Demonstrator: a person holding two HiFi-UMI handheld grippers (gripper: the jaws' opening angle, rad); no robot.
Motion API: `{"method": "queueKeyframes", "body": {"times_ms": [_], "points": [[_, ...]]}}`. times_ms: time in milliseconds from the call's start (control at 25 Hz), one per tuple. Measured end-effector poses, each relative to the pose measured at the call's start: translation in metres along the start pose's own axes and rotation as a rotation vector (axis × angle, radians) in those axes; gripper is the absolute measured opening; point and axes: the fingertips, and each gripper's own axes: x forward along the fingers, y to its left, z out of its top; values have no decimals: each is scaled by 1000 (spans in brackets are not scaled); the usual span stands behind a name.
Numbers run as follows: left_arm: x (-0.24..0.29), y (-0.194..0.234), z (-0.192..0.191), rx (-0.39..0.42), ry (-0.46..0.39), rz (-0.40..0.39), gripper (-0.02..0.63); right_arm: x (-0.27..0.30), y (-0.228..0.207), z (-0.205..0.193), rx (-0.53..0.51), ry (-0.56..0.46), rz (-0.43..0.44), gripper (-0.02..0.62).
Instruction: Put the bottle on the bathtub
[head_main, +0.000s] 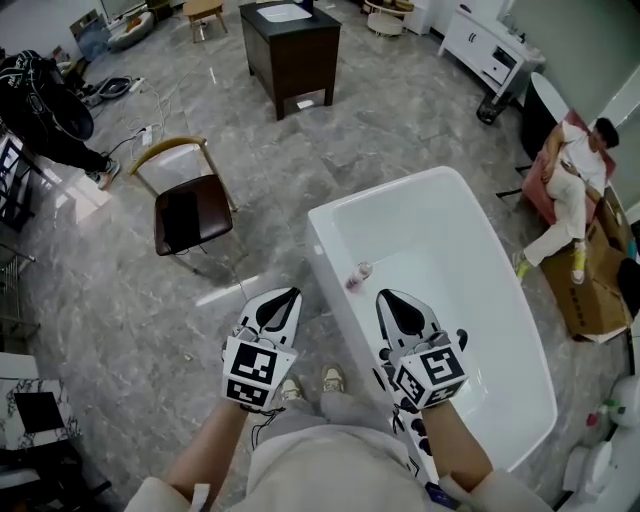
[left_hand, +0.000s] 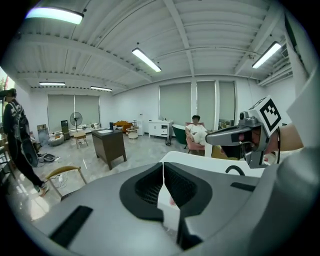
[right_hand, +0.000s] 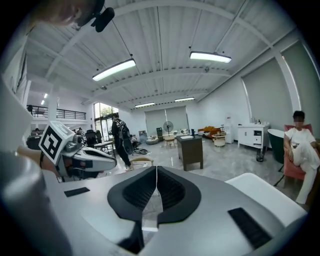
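A small clear bottle with a pink end lies at the left rim of the white bathtub; I cannot tell whether it rests on the rim or just inside it. My left gripper is over the floor beside the tub, shut and empty, a short way left of the bottle. My right gripper is over the tub's near end, also shut and empty, just behind the bottle. In the left gripper view the shut left gripper points past the tub rim. The right gripper shows its jaws pressed together.
A wooden chair with a dark seat stands left of the tub. A dark cabinet is farther back. A person sits at the right near a cardboard box. Another person stands far left. My shoes are beside the tub.
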Motion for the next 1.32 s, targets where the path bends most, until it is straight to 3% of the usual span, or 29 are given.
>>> {"method": "queueKeyframes", "body": {"times_ms": [240, 400, 520, 1000, 1320], "points": [[-36, -8, 21, 19, -51, 16, 23, -27, 42, 46, -49, -61, 83, 29], [-57, -18, 30, -20, -78, 28, 23, -50, 61, 65, -173, -80, 101, 29], [-69, -29, 38, -1, -98, 14, 23, -59, 74, 68, -228, -86, 117, 29], [-78, -29, 40, 32, -84, 28, 23, -57, 64, 64, -84, -70, 102, 28], [-78, -18, 35, 6, -80, 39, 23, -52, 61, 58, -80, -49, 92, 29]]}}
